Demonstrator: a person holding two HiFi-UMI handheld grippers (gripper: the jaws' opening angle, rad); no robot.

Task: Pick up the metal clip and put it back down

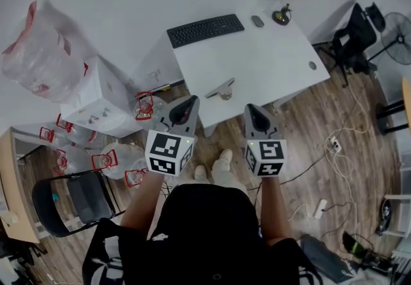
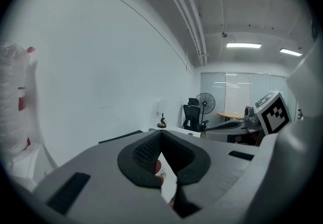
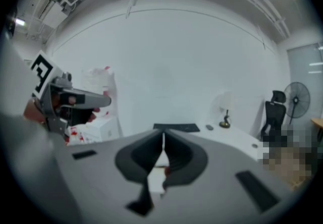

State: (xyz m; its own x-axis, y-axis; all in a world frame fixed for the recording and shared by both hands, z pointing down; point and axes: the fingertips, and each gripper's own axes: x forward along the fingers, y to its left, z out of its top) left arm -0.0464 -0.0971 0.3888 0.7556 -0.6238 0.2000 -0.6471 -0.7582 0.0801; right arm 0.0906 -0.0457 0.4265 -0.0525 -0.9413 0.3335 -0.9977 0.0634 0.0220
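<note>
Holds left tool (image 1: 191, 101) and right tool (image 1: 250, 110) closed, empty. Faces clip (image 1: 221, 90) on counter (image 1: 270, 52), 12 o'clock.

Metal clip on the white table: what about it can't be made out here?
- Head view: metal clip too small; shape and details unclear.
- Left gripper view: clip hidden behind the body of the left gripper.
- Right gripper view: blurred; right gripper covers the near part of the table.
</note>
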